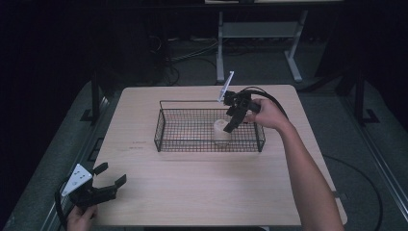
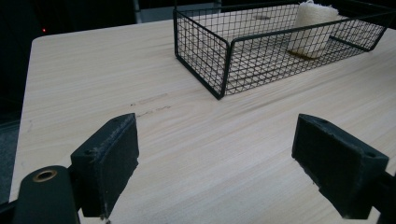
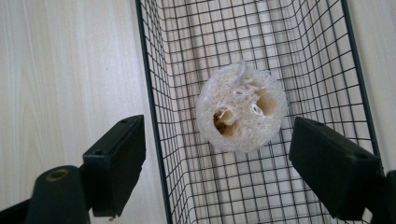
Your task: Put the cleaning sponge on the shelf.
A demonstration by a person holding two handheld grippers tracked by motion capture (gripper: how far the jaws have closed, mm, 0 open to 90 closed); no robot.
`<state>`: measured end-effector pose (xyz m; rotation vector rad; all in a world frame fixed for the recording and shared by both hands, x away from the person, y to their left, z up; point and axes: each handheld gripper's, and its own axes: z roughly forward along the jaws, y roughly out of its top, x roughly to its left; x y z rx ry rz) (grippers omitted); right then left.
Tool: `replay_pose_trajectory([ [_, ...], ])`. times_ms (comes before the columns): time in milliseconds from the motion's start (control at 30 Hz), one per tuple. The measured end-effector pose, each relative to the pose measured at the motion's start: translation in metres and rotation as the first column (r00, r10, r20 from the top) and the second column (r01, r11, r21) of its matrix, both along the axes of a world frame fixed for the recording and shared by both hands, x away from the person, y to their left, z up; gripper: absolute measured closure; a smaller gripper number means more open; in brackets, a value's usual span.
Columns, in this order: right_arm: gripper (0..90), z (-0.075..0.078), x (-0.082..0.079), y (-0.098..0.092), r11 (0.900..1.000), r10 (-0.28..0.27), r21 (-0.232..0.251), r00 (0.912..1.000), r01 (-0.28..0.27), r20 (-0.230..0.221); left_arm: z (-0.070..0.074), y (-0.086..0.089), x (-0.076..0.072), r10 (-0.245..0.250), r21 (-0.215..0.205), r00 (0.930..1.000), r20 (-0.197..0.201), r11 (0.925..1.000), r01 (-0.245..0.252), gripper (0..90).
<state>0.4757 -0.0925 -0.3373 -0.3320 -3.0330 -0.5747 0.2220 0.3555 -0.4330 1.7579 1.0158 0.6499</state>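
A black wire basket [image 1: 192,140] stands in the middle of the light wooden table [image 1: 192,187]. A pale loofah piece [image 1: 220,132] stands upright inside it, toward its right half. My right gripper [image 1: 232,120] hangs just above the loofah, pointing down, open with nothing between its fingers. From the right gripper view I look down on the loofah's holed top [image 3: 240,109] and the basket wall [image 3: 150,116], between my open right gripper [image 3: 219,163] jaws. My left gripper [image 1: 111,174] rests open at the table's front left corner. The left gripper [image 2: 215,154] view faces the basket [image 2: 224,70] and loofah [image 2: 312,28].
A person's right forearm [image 1: 308,178] crosses the table's right side. Bare wood lies between the basket and the front edge. Beyond the far edge are a dark floor with cables [image 1: 168,57] and a white desk frame [image 1: 260,33].
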Motion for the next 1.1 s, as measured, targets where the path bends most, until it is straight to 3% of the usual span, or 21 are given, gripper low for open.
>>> replay_pose_trajectory([
  [367, 18.4, 0.005, -0.01, 0.0, 1.0, 0.014, 0.002, 0.9999, -0.014, -0.003, 0.0, 0.001, 0.0, 0.001, -0.003, 1.0, 0.0, 1.0, -0.001, 13.9],
  [633, 18.5, 0.002, -0.019, -0.007, 1.0, 0.015, -0.013, 0.9999, -0.015, -0.005, 0.0, 0.0, 0.0, -0.002, 0.002, 1.0, -0.001, 1.0, 0.002, 13.9],
  [1100, 18.5, -0.002, -0.037, -0.012, 0.999, 0.033, 0.006, 0.9994, -0.033, -0.011, -0.001, -0.001, 0.0, -0.003, 0.004, 1.0, -0.005, 1.0, 0.003, 13.9],
])
